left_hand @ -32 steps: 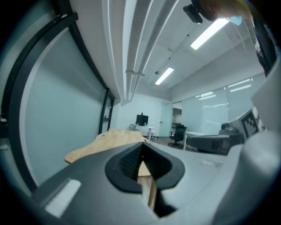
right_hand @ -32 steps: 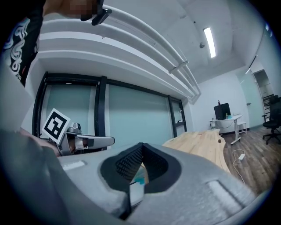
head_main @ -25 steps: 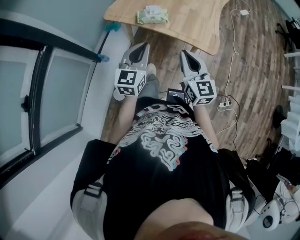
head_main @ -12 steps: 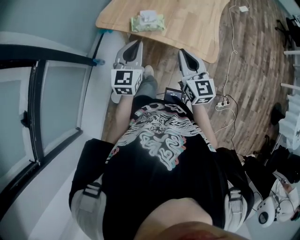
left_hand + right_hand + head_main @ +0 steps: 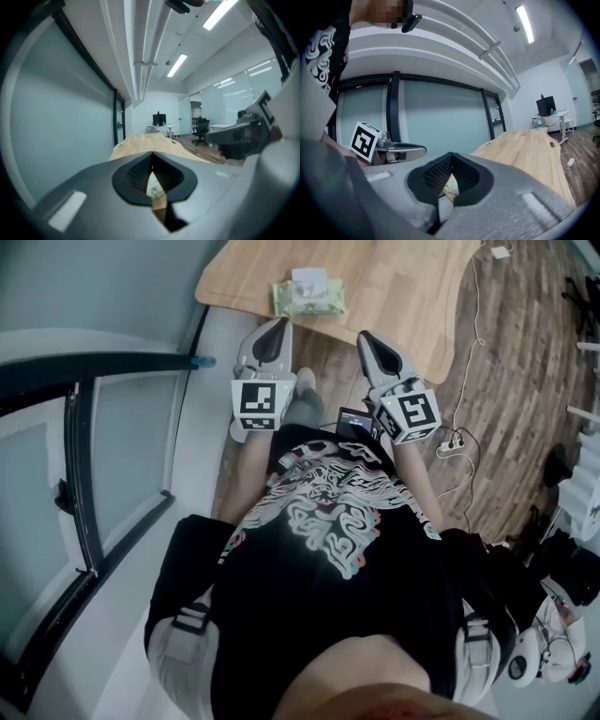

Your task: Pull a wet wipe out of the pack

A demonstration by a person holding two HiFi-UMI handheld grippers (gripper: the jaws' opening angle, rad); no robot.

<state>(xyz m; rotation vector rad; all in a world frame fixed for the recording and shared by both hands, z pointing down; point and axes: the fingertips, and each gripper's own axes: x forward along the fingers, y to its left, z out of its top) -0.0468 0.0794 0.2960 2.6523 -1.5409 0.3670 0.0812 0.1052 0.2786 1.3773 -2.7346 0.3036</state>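
wet wipe pack (image 5: 307, 294) ahead, unreached
lies crosswise on the table (image 5: 403, 287), just beyond left gripper (image 5: 277, 326), seemingly farther from right gripper (image 5: 367, 337); both clenched, empty.

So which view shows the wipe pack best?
The head view: the whole wet wipe pack lies in plain sight on the wooden table. The left and right gripper views show only a pale green sliver of it through the gap in their jaws.
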